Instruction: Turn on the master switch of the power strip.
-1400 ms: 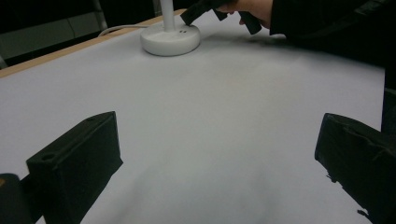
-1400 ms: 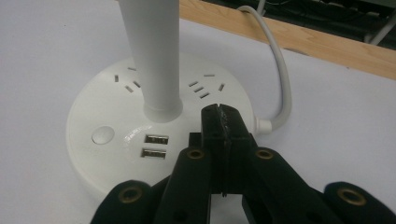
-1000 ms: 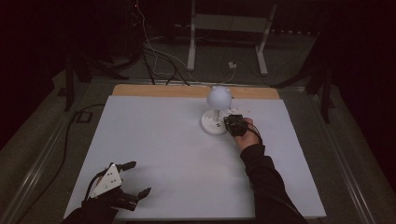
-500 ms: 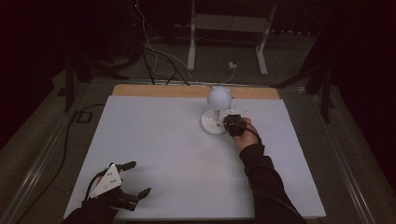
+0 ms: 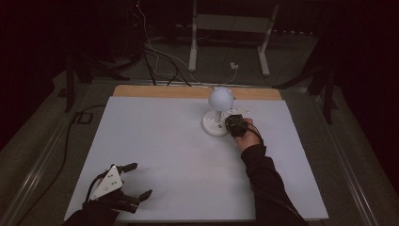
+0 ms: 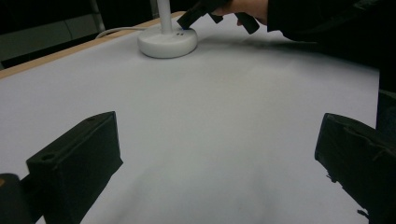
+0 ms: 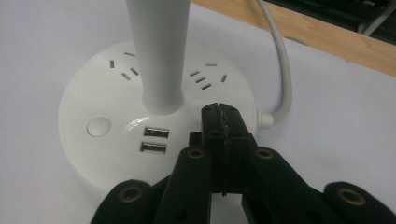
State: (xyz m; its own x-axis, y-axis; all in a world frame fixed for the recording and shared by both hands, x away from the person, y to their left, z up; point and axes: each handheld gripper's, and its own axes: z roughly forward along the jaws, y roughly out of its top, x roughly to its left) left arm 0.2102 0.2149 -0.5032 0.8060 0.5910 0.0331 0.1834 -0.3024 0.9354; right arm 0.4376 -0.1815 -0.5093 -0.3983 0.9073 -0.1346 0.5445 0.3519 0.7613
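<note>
White desk lamp [image 5: 218, 115] stands far right of centre on the table [image 5: 155, 141]. Right gripper [image 7: 219, 122], jaws pressed together and empty, hovers over the lamp base [image 7: 107, 135] beside its USB ports [image 7: 154, 140]; a slip could tip the lamp. Left gripper [image 5: 133, 180], spread, rests near left. Dim light obscures the surroundings.

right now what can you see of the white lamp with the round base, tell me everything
The white plastic desk lamp with the round base stands upright near the far edge of the white table cover. A tapered white stem rises from the base's middle to a globe-shaped head. The base top carries two USB ports, socket slots and a round button. A white cable leaves its side. The right hand-held gripper, jaws closed, sits over the base beside the ports; contact is unclear.
</note>
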